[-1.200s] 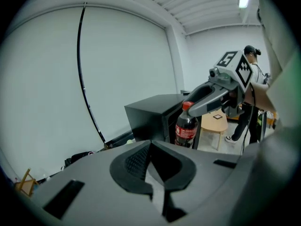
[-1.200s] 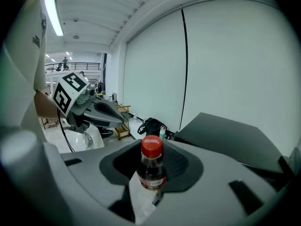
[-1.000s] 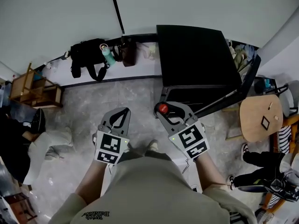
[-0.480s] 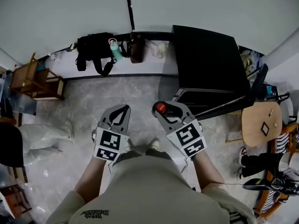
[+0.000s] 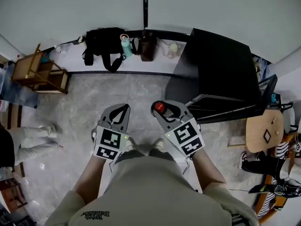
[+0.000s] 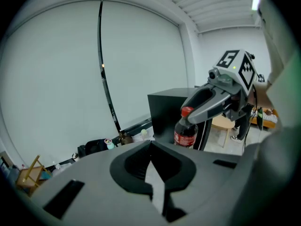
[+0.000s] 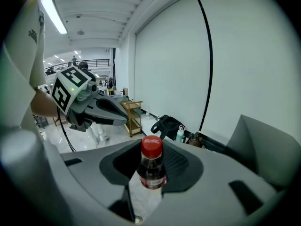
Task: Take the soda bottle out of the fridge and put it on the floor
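Note:
A dark soda bottle with a red cap [image 5: 160, 108] hangs upright over the grey floor, in front of the black fridge [image 5: 221, 69]. My right gripper [image 5: 158, 106] is shut on the soda bottle's neck [image 7: 151, 166], just under the cap. The fridge door [image 5: 230, 111] stands open. My left gripper [image 5: 124, 110] is level with the right one and to its left, jaws together with nothing between them [image 6: 151, 147]. In the left gripper view the soda bottle [image 6: 186, 130] shows its red label, clear of the floor.
A black bag [image 5: 101, 44], a teal flask [image 5: 125, 45] and a brown bag [image 5: 147, 46] lie along the wall ledge. A wooden rack [image 5: 40, 72] stands at the left, a round stool [image 5: 265, 128] at the right. A person's legs [image 5: 28, 140] are at the left.
The head view has swung left, so the fridge sits further right in frame. Both grippers keep their pose, the bottle still held. The person at the left has moved further left.

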